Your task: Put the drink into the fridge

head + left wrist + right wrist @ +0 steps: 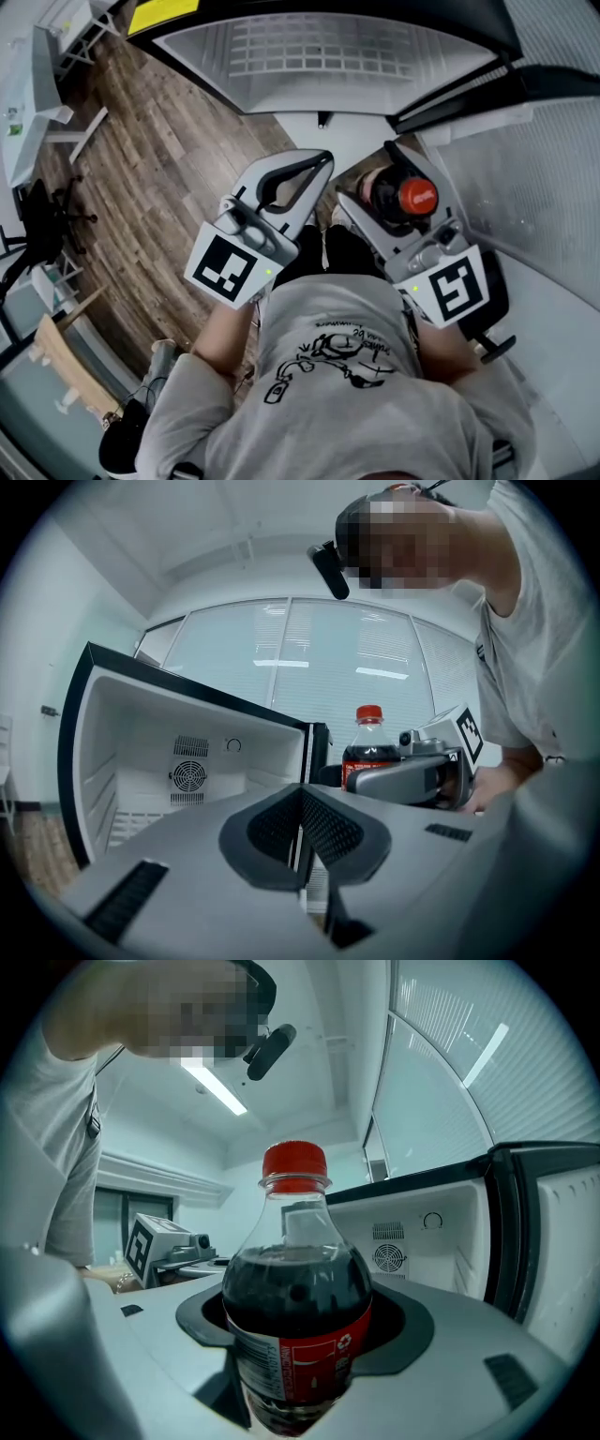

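Note:
A cola bottle (405, 199) with a red cap stands upright between the jaws of my right gripper (392, 195), which is shut on the bottle's body (298, 1321). My left gripper (314, 169) is beside it on the left, shut with nothing in it; its pads meet along a line (302, 808). The open fridge (319, 58) is just ahead of both grippers. Its white interior (178, 761) has a fan grille on the back wall (389, 1258). The bottle and right gripper also show in the left gripper view (367, 752).
The fridge door (534, 178) stands open on the right. Wooden floor (159, 178) lies to the left, with a white desk (33, 103), a black chair (47, 220) and a wooden piece of furniture (66, 361). A person's torso fills the lower head view.

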`<state>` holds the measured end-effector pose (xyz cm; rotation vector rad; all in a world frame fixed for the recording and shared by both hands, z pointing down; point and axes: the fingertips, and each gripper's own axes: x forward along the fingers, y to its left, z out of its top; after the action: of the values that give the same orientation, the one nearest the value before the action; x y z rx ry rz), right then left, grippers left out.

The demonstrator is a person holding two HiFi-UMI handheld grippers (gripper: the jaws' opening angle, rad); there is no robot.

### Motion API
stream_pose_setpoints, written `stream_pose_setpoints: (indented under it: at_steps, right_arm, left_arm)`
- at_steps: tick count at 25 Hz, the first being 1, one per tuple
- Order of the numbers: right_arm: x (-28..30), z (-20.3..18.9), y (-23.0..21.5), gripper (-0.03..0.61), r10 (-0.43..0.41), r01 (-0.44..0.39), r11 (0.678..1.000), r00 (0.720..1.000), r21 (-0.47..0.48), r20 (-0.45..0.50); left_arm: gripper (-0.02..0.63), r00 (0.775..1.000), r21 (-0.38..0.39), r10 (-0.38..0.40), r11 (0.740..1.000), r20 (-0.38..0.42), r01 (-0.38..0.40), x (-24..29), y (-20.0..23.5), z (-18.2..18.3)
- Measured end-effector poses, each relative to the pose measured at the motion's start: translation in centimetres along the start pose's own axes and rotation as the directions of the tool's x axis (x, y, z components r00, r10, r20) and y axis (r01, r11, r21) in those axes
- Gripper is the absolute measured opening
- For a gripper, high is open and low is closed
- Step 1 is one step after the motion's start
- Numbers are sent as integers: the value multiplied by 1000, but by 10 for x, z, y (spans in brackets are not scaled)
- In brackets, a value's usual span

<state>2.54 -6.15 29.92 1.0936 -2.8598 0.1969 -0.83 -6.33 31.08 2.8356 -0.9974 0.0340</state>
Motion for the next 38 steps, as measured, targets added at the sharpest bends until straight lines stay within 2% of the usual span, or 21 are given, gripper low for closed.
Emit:
stream_pose_setpoints:
  at_steps: [5,12,38]
  right_arm:
    - [9,-11,-7,327,-1,0,1000,1000,-4,-14]
    - [26,-17,-22,327,-18,18,1000,1000,-25,-10]
    - [87,-40,-89,327,-70,71,993,998,-97,8]
  left_arm:
    - [2,1000,17,5,1000,-14,-5,10,12,-12]
    - [2,1000,2,-4,1000,-14,4,17,26,-25]
    - [2,1000,60,-12,998,-2,12,72,91,-41]
